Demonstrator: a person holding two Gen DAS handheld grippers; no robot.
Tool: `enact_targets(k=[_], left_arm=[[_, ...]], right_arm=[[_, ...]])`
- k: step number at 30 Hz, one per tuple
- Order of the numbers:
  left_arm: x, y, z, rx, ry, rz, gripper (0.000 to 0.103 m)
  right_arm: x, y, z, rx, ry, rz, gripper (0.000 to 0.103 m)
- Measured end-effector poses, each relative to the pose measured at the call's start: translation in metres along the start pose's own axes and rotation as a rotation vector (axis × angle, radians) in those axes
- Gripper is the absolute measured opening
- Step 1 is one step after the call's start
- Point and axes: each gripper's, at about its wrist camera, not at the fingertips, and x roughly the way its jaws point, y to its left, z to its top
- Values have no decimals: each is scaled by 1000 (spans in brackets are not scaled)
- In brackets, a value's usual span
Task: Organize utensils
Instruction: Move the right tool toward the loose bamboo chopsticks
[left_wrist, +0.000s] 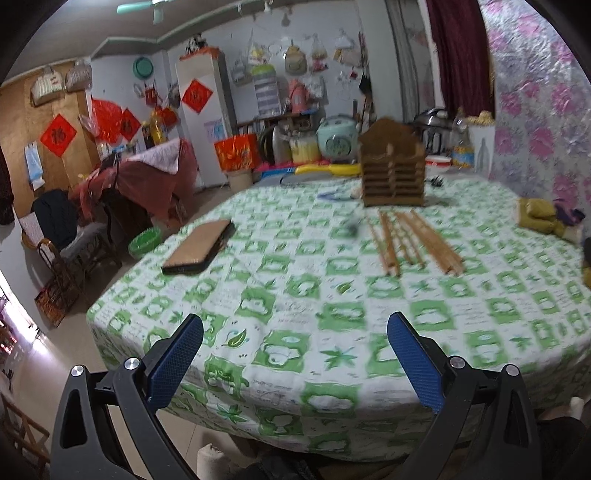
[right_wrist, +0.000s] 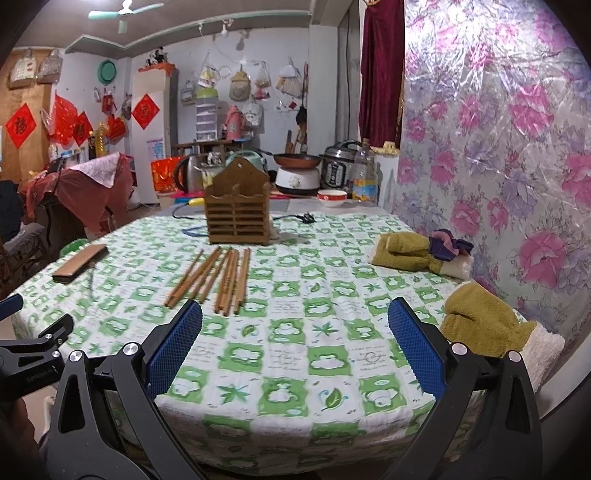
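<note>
Round table (right_wrist: 295, 369) under a green-and-white checked cloth, cluttered kitchen wall behind it, floral plastic sheet on the right side.

Bamboo chopsticks (right_wrist: 214, 278) (left_wrist: 410, 240) lie loose on the cloth in a rough fan, roughly mid-table, tips toward the far side. Exact count hard to tell; some overlap. Wooden slatted utensil holder (right_wrist: 238, 210) (left_wrist: 393, 173) stands upright just beyond them, apart from the sticks, nothing visible inside it.

Left of the chopsticks, well apart: a brown wallet-like case (right_wrist: 79, 264) (left_wrist: 201, 247) flat near the table edge. Right side: olive-yellow mittens, one pair-like bundle (right_wrist: 410, 251) with a purple cloth piece on it near the floral sheet, another mitten (right_wrist: 484, 321) closer in. Behind the holder: black power cord with plug (right_wrist: 306, 218), red-and-white bowl (right_wrist: 332, 197), clear bottle (right_wrist: 364, 173), pressure cooker (right_wrist: 340, 166), pan on a white cooker base (right_wrist: 297, 162).

Left gripper (left_wrist: 295, 334): blue-padded fingers (left_wrist: 177, 362) spread wide, nothing between them, hovering over the near table edge; left wrist view is motion-blurred. Right gripper (right_wrist: 295, 325): fingers (right_wrist: 413, 347) also wide apart, holding nothing, above the near cloth, short of the chopsticks. Left gripper's body shows at the left edge of the right wrist view.
</note>
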Motion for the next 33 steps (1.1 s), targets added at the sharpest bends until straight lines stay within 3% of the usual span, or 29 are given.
enact_targets(k=[3,9,19,25,33], left_arm=[[30,4,1,-1,65,14,98],[94,1,17,-11,216,-57,98],[141,-36,47,70,309,-151,98],[162,-53,55,107,368,-159,98],[179,-61,67,148,390,-151,98]], right_arm=[[23,-5,3,-19,56,1,97],[78,-10,12,-10,192,43,97],[128,-13,25,23,265,70,97],[144,-12,28,26,288,87,97],[158,-20,33,49,300,96,97]])
